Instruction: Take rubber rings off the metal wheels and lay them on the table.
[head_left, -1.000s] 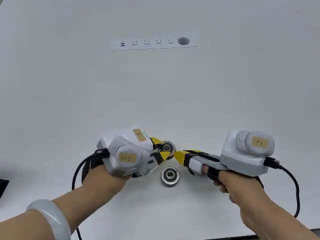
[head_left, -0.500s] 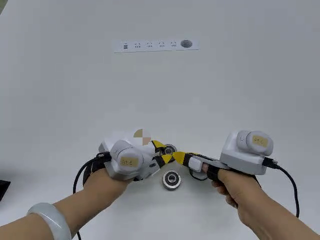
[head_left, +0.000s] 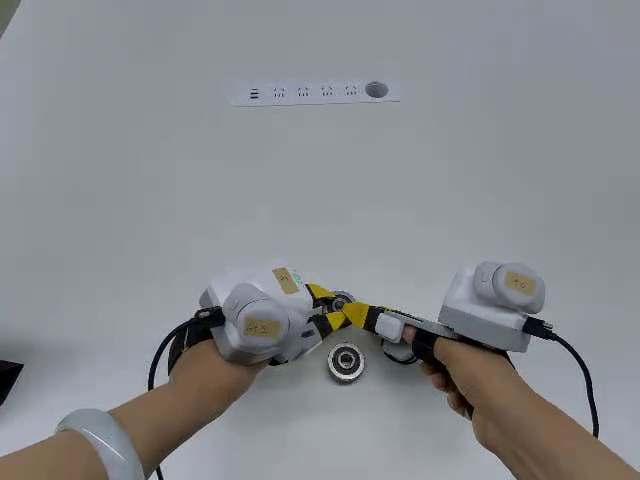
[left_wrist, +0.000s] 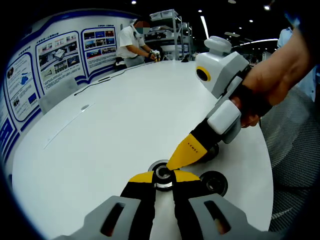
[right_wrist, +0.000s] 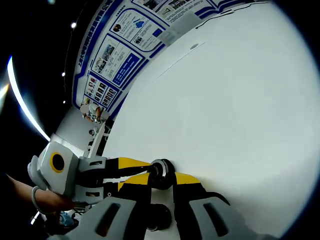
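Wheel (left_wrist: 162, 172), metal with a dark rubber ring still round it, sat between the tips of both tongs, just above the white desk (head_left: 300, 200). The left tongs (left_wrist: 164, 176) were closed narrow on it, one yellow tip pressed to each side of the hub. The right tongs (left_wrist: 187, 150) came in from the right of the left tongs, and their yellow tips met the same wheel at its edge. In the right gripper view the wheel (right_wrist: 161, 174) lay pinched between the right tongs (right_wrist: 161, 180), drawn in tight; I could not tell whether they held the ring alone or the whole rim. The left tongs (right_wrist: 127, 162) reached it there from the left. In the head view the left tongs (head_left: 325, 305) and the right tongs (head_left: 355, 315) met tip to tip over the wheel (head_left: 340, 300).

A second wheel (head_left: 346, 362) lay flat on the desk just below the meeting tips, apart from both; the left gripper view showed it (left_wrist: 214, 182) to the right of the left tongs. A dark round thing (left_wrist: 212, 150) sat behind the right tongs, too hidden to name.

The left hand (head_left: 215, 360) and the right hand (head_left: 470, 375) held the handles. A pale bracelet (head_left: 100, 440) circled the left wrist. Far beyond the tongs a white power strip (head_left: 315, 92) lay on the desk.
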